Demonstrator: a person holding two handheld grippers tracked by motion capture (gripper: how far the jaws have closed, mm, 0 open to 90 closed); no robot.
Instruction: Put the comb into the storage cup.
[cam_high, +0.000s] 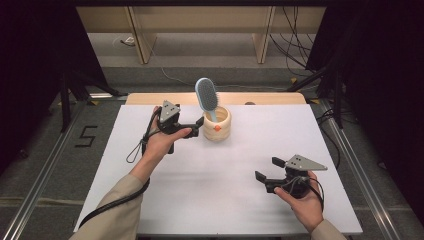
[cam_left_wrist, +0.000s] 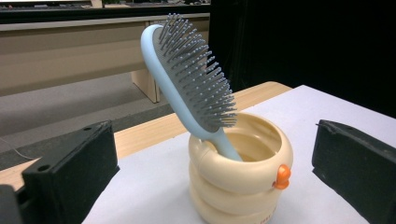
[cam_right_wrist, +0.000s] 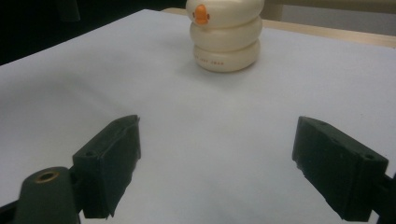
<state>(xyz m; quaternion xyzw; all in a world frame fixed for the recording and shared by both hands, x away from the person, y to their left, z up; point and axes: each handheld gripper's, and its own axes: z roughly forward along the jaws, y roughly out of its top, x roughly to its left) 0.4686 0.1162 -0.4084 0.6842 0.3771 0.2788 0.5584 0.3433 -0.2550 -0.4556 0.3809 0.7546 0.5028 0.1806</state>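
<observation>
Hairbrush, pale blue plastic with grey bristles (cam_high: 206, 94): we record it standing handle-down in a cream ribbed round holder with a small orange beak (cam_high: 217, 125), head leaning over the holder's rim, toward the far-left as the high view shows it. Holder sits on the white table sheet (cam_high: 215, 200), toward its far edge, a strip of bare wooden tabletop (cam_high: 270, 98) beyond.

Left gripper (cam_high: 197, 127): we hold it just beside the holder's left side, jaws spread wide; in the left gripper view the holder and brush stand between the jaws, untouched.

Right gripper (cam_high: 266, 169): we hold it low over the near right of the sheet, well apart from the holder, jaws spread, nothing between them.

Obstructions: bare sheet lies between the right gripper and the holder.

Surroundings: wooden furniture legs (cam_high: 142, 42) and loose cables (cam_high: 295, 50) on the floor beyond the table.
</observation>
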